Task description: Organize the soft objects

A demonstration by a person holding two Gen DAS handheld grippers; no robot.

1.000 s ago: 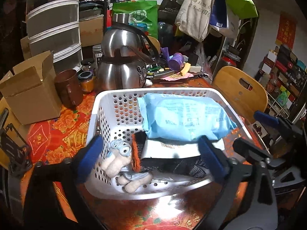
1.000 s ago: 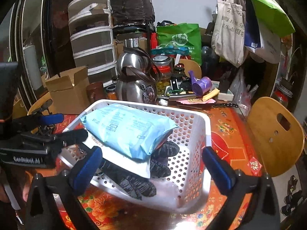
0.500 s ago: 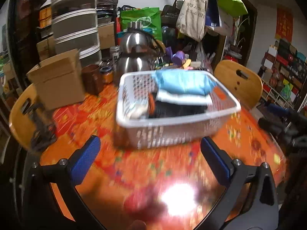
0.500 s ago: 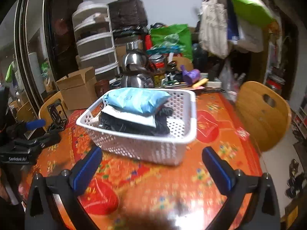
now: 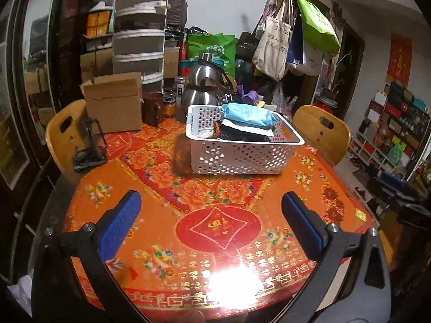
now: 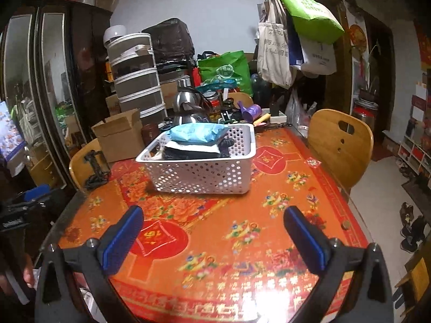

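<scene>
A white perforated basket point(image 5: 242, 158) point(image 6: 204, 175) stands on the orange flowered table. Inside it a light blue soft pack point(image 5: 247, 113) point(image 6: 196, 132) lies on top of a white pack and dark socks point(image 5: 242, 133). A plush toy with an orange patch point(image 5: 212, 132) peeks over the basket's left side. My left gripper point(image 5: 211, 222) hangs open over the near table edge, well short of the basket, nothing between its fingers. My right gripper point(image 6: 214, 235) is open too, also empty and back from the basket.
A cardboard box point(image 5: 113, 102), a brown mug point(image 5: 153, 109), jars and a steel kettle point(image 5: 202, 88) crowd the table's far side. Wooden chairs point(image 5: 322, 132) point(image 5: 67, 134) flank the table. A black phone stand point(image 5: 90, 148) sits at the left. Bags hang on a coat rack point(image 5: 296, 27).
Both grippers have pulled back from just above the basket to the table's near edge. The basket and its contents now sit far ahead, unmoved.
</scene>
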